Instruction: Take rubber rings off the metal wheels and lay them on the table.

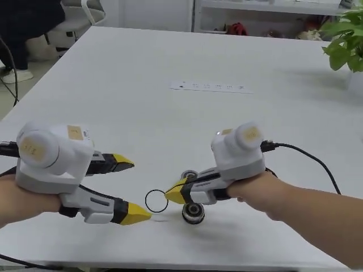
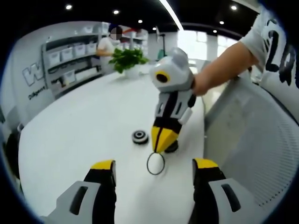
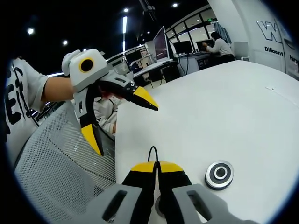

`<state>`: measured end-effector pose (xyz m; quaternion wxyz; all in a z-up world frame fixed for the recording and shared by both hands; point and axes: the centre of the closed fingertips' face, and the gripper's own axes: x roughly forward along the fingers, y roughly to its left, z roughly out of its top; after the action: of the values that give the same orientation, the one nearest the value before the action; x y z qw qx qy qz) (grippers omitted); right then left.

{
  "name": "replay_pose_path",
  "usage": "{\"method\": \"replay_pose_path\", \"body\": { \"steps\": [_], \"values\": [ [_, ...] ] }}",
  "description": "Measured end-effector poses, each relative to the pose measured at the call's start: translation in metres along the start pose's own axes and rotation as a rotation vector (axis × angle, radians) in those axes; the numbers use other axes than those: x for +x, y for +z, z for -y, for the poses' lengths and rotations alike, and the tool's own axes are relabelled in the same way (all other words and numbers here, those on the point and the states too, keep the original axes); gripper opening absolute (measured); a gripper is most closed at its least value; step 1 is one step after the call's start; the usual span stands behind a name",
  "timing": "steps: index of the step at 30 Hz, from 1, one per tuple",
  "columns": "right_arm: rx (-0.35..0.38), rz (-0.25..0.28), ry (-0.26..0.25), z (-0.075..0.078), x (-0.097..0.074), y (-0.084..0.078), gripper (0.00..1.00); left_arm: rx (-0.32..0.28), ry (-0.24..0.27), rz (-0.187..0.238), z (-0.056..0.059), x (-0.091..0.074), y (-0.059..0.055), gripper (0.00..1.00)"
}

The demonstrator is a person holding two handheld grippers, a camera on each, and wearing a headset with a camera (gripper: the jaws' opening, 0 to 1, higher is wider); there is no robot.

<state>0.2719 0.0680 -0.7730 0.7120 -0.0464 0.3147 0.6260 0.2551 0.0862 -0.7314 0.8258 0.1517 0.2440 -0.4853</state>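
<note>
The right hand-held gripper (image 1: pixel 172 195) is clenched on the rim of a thin black rubber ring (image 1: pixel 156 201). The ring seems to rest flat on the white tabletop (image 1: pixel 170 113), just ahead of the left hand-held gripper (image 1: pixel 136 188), whose jaws are spread wide. One metal wheel (image 1: pixel 193 212) sits just beside the clenched tips and another is partly hidden behind them. A power strip (image 1: pixel 210 86) lies well beyond.

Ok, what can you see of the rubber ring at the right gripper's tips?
The rubber ring is a thin black loop, round and unbroken, off both metal wheels. Shut yellow tips of the right gripper pinch one edge; the rest lies low over the white table, contact unclear. The open left gripper faces it without touching.
</note>
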Motion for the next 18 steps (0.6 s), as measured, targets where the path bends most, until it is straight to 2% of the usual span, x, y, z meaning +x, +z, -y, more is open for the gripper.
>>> {"method": "replay_pose_path", "body": {
  "steps": [14,18],
  "values": [
    [-0.030,-0.053,-0.026,0.003,0.005,-0.015,0.00,-0.008,0.001,-0.004,0.001,0.000,-0.004,0.67],
    [-0.031,-0.048,-0.037,0.006,0.005,-0.015,0.05,-0.006,-0.004,-0.006,0.003,0.001,-0.004,0.67]
  ]
}}
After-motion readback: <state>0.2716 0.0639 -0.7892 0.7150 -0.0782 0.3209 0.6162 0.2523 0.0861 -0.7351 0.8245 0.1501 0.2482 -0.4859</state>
